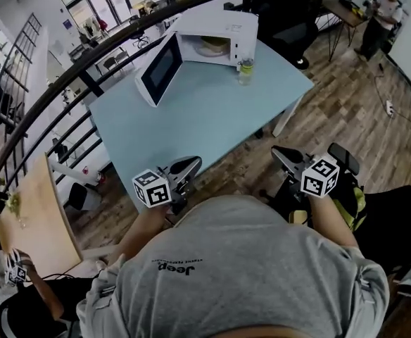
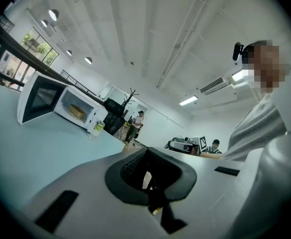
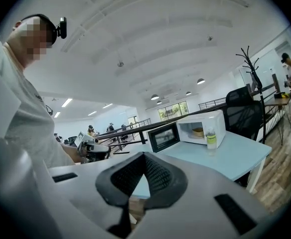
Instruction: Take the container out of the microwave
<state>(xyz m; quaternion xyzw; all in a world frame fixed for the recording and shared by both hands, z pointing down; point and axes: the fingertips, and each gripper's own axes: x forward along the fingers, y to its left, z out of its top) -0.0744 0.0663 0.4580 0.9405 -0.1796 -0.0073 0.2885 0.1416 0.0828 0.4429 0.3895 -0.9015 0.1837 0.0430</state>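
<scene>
A white microwave [image 1: 223, 37] stands at the far side of the light-blue table [image 1: 205, 118], its door [image 1: 160, 69] swung wide open to the left. Inside sits a shallow yellowish container [image 1: 214, 46], also seen in the left gripper view [image 2: 77, 110] and the right gripper view [image 3: 199, 132]. My left gripper [image 1: 184, 167] and right gripper [image 1: 288, 157] are close to my body, short of the table's near edge and far from the microwave. Both have their jaws together with nothing held, as the left gripper [image 2: 146, 153] and right gripper [image 3: 144, 157] show in their own views.
A small clear bottle [image 1: 245, 70] with a green label stands on the table just in front of the microwave's right side. A black railing [image 1: 65, 69] curves behind the table. A black chair [image 1: 290, 20] and a person [image 1: 383, 13] are at the back right, and a wooden desk [image 1: 40, 217] is at left.
</scene>
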